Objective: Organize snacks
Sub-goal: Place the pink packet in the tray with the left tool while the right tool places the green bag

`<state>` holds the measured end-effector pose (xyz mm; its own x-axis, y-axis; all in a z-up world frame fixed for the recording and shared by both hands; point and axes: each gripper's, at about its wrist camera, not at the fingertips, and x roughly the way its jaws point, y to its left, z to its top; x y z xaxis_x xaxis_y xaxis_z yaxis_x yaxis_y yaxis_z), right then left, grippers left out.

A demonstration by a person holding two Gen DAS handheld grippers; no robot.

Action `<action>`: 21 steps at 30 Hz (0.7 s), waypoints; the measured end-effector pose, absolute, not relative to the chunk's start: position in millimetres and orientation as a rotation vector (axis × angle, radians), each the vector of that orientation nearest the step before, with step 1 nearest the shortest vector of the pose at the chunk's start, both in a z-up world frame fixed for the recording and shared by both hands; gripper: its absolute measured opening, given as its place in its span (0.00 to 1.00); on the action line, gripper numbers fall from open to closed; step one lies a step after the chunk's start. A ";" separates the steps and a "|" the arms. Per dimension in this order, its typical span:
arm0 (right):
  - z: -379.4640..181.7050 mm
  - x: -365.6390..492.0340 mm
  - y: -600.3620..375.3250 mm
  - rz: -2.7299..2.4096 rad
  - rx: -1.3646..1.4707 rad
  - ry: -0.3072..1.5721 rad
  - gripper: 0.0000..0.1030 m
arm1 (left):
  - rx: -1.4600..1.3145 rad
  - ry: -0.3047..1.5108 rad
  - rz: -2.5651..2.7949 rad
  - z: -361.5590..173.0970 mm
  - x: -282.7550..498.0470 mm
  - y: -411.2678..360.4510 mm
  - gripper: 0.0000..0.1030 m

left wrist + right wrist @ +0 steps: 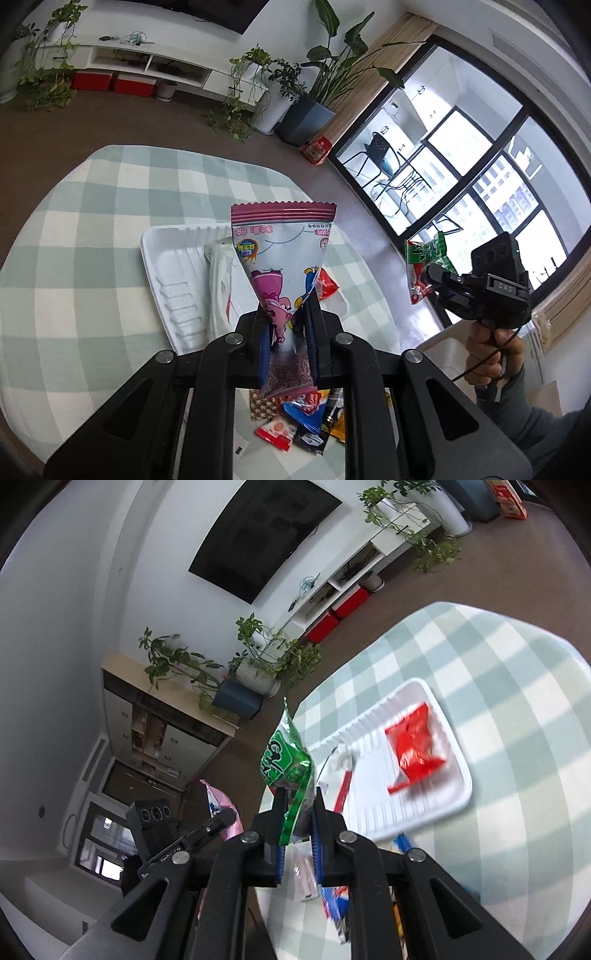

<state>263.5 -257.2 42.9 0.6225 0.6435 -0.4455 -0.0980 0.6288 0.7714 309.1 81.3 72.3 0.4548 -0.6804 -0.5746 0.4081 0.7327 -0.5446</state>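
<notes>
My left gripper (286, 317) is shut on a pink cartoon snack packet (282, 254) and holds it above the white foam tray (166, 266), which lies on the checked tablecloth. A white packet (219, 288) and a red packet (327, 286) lie in the tray. My right gripper (297, 801) is shut on a green snack packet (284, 760) and holds it in the air off the table's edge; it also shows in the left wrist view (439, 280). The tray (436, 805) holds a red packet (415, 749). The left gripper (225, 818) shows at lower left.
A pile of loose snack packets (299, 421) lies on the table near me, under the left gripper. The round table (74, 240) has a green and white checked cloth. Potted plants (314, 110), a TV shelf and a large window stand around the room.
</notes>
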 end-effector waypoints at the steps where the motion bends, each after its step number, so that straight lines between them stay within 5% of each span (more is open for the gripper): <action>1: 42.6 275.1 -251.5 0.479 0.762 0.813 0.13 | -0.345 0.880 -0.676 69.2 317.2 80.3 0.13; 21: -76.7 383.9 -201.1 0.355 0.656 1.196 0.13 | -0.156 1.123 -0.468 -23.1 406.1 41.3 0.14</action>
